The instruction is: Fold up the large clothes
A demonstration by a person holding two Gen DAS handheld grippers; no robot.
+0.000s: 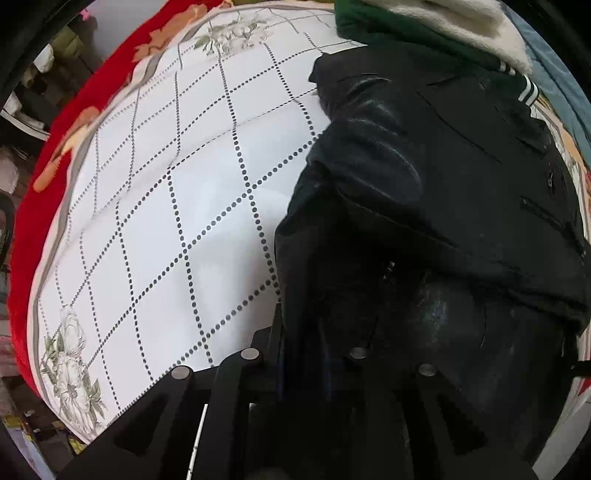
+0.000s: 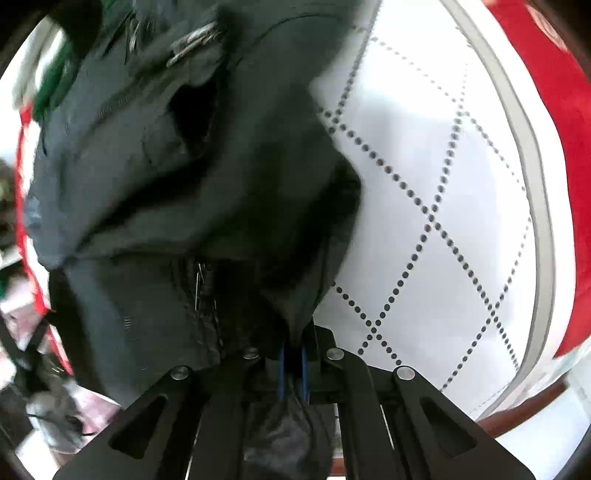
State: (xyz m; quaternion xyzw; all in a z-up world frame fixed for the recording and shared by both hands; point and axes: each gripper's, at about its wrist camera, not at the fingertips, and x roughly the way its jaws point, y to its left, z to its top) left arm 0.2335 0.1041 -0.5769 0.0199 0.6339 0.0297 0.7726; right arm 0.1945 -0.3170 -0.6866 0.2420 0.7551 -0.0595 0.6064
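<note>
Right gripper [image 2: 293, 363] closed tight on black jacket [image 2: 177, 166] fabric. Left gripper [image 1: 303, 354] buried in jacket [image 1: 424, 192]; finger gap not discernible. White dotted tablecloth [image 1: 166, 221] beneath.

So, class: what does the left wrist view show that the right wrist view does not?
Left wrist view only: a cream fleece garment beyond the jacket and printed flowers on the cloth. Right wrist view only: the right gripper pinching jacket fabric between blue pads. Both: the black jacket on the white dotted-grid tablecloth with a red blanket under it.
</note>
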